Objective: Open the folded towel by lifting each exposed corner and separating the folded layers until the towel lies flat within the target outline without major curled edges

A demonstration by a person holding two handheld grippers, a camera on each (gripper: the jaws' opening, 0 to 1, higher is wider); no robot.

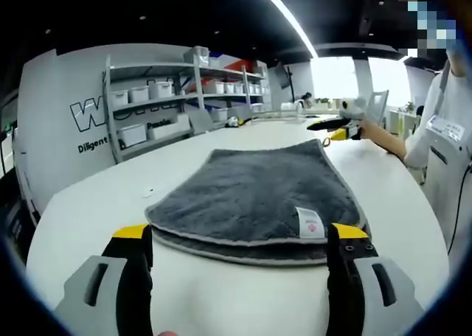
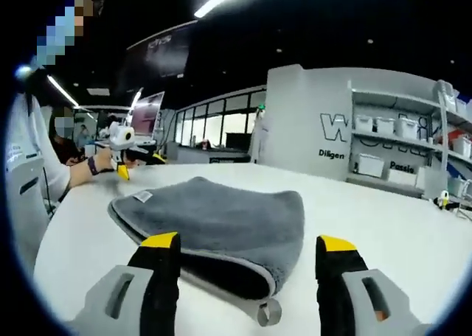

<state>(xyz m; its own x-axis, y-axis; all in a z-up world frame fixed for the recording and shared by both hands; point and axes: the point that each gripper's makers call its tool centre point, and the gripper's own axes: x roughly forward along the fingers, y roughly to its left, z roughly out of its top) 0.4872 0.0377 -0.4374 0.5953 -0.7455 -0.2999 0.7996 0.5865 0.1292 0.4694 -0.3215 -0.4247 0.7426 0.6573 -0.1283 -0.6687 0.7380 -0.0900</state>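
Note:
A grey towel lies folded in layers on the white table, with a white label near one corner. My left gripper is open, its yellow-tipped jaws standing wide at the towel's near folded edge and touching nothing. Beyond the towel's far corner, a hand holds the right gripper. In the right gripper view the towel shows its open fold and a hanging loop. My right gripper is open just above that end. The left gripper sits by the label.
Grey shelves with white bins stand behind the table, against a wall with lettering. A person in white stands at the table's side. Bare tabletop surrounds the towel on all sides.

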